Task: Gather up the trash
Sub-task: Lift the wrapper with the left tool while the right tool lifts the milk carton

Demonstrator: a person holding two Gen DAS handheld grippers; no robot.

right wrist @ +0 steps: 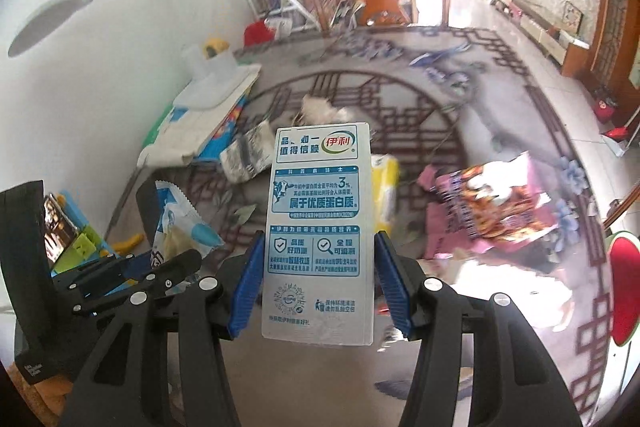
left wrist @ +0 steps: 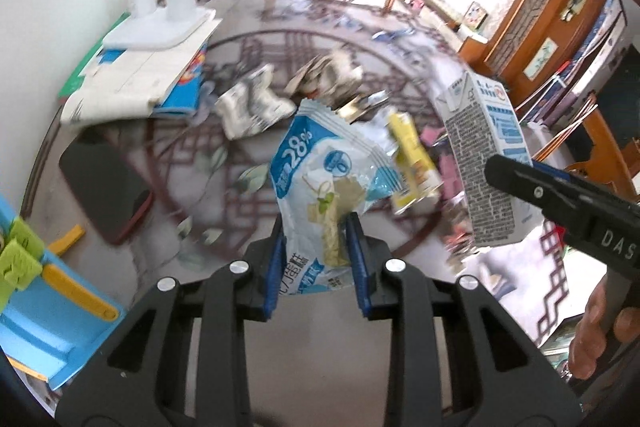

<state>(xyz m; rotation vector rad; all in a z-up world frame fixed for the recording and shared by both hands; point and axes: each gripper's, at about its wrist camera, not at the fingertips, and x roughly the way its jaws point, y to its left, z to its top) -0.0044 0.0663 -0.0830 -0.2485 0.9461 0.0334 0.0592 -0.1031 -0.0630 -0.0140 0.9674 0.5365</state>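
Low in the left-wrist frame, the left gripper (left wrist: 316, 259) pinches a blue-and-white snack wrapper (left wrist: 324, 179) by its lower half; thin and crinkly, it looks near weightless and likely to slip unless clamped across a flat fold. At centre of the right-wrist frame, the right gripper (right wrist: 320, 283) clasps a white milk carton (right wrist: 318, 227) by its narrow sides, stiff yet probably crushable if empty. More litter, including a pink packet (right wrist: 492, 211), lies at right on the patterned table (right wrist: 420, 115).

Both wrist views look steeply down, sharing the table (left wrist: 224, 219).
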